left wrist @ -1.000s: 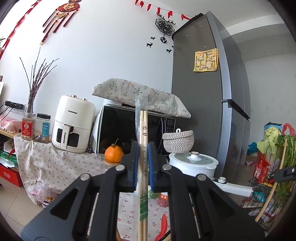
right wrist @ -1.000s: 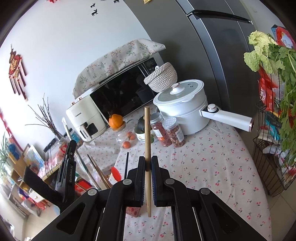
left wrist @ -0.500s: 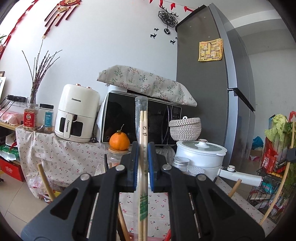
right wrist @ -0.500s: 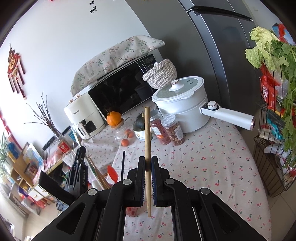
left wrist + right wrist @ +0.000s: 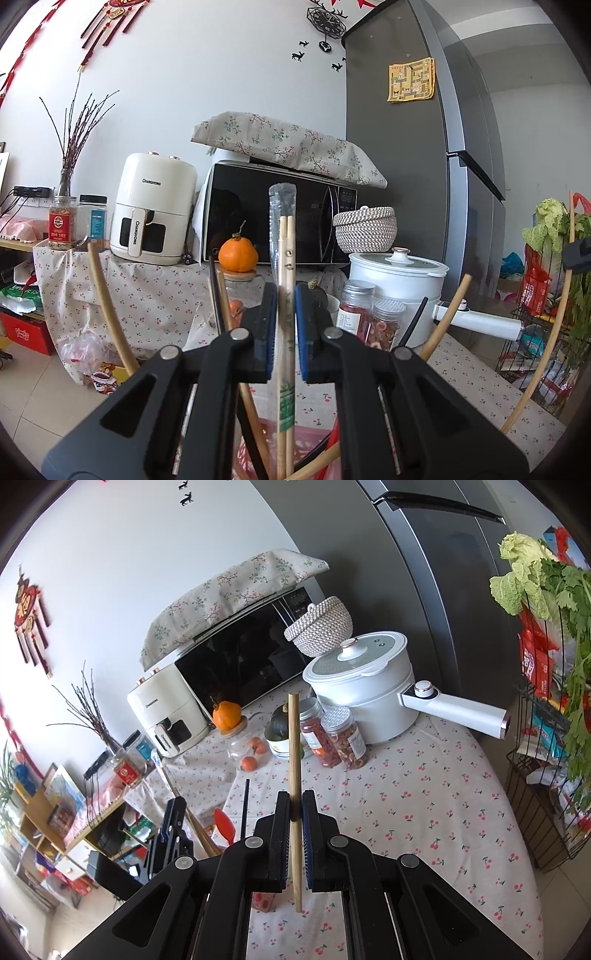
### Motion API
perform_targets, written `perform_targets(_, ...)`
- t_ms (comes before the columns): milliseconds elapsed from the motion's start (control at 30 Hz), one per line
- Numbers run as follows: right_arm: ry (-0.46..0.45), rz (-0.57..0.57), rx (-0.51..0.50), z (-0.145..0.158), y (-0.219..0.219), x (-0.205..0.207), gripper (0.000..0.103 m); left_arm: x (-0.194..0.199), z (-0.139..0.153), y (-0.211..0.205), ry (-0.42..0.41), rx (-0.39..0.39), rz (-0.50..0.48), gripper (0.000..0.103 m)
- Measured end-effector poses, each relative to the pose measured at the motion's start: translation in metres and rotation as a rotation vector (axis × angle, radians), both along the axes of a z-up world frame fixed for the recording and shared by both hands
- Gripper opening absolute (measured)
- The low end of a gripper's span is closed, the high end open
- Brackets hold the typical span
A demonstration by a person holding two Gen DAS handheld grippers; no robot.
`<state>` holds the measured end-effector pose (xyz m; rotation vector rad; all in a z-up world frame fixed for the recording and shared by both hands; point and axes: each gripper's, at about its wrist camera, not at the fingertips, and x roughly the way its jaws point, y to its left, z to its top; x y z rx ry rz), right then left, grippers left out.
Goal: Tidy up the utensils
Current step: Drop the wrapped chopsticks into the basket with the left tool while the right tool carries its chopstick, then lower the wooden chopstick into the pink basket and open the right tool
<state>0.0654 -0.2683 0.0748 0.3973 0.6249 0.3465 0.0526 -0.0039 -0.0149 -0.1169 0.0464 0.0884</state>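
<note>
L claw [image 5: 285, 314]: clamped on wrapped chopsticks [image 5: 286, 258], a pair in a clear sleeve, held upright, tips at 12 o'clock. Lower end drops between the claw arms toward a pink basket [image 5: 314, 432] at 6 o'clock, where several other sticks already stand, fanning to 10 and 2 o'clock. Whether the pair's lower end has reached the basket floor: cannot tell, hidden by claw body.

R claw [image 5: 294, 814]: clamped on a single wooden stick [image 5: 293, 760], near vertical, lower end hanging free above the cherry-print counter [image 5: 424, 812]. L claw shows at 8 o'clock in the R view, beside a red spoon [image 5: 224, 825] and a black stick [image 5: 244, 808].

Step in hand, as judged: seat the wrapped pair in the basket.

Recs:
- Lower straight down; keep pair vertical to thread between the standing sticks.
- Release only once the lower end bears on sth; sleeve looks slick, so may slide.
- Hold R stick well apart till L is clear, then follow the same way.

Risk: crowded basket; a sideways nudge could tip it.
</note>
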Motion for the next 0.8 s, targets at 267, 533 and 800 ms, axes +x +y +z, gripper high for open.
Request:
perform_targets(267, -0.020, 0.025, 0.013, 0.006, 0.008, -0.001, 0.006, -0.007, -0.002, 0.012, 0.158, -0.051, -0.012, 0.011)
perform_targets(533, -0.051, 0.072, 0.006, 0.016, 0.030, -0.005, 0.006, -0.025, 0.029, 0.010, 0.211, 0.014, -0.054, 0.036)
perform_targets(800, -0.103, 0.124, 0.006, 0.026, 0.057, -0.010, 0.006, -0.032, 0.053, 0.017, 0.496, 0.019, -0.167, 0.053)
